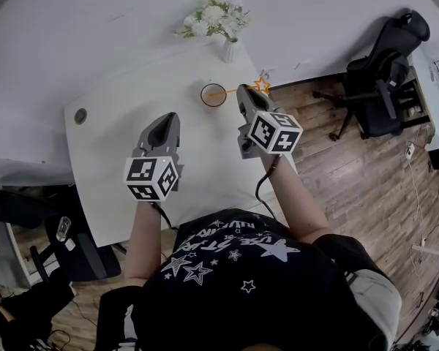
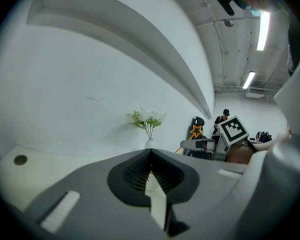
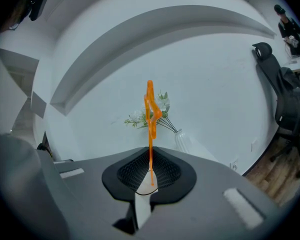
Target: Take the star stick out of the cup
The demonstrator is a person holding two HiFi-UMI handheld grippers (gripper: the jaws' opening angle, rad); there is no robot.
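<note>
Both grippers are closed: my right gripper [image 3: 150, 168] pinches the star stick [image 3: 150, 115] low on its shaft, and my left gripper [image 2: 150, 160] holds nothing. I judge the lift is underway. The stick's tip may not yet be clear of the cup [image 1: 214, 95], so next I raise it straight up.

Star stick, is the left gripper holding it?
No, the star stick is clamped in the right gripper, while the left gripper is shut and empty.

Orange star stick [image 1: 261, 85] — prob. over cup [image 1: 214, 104].
</note>
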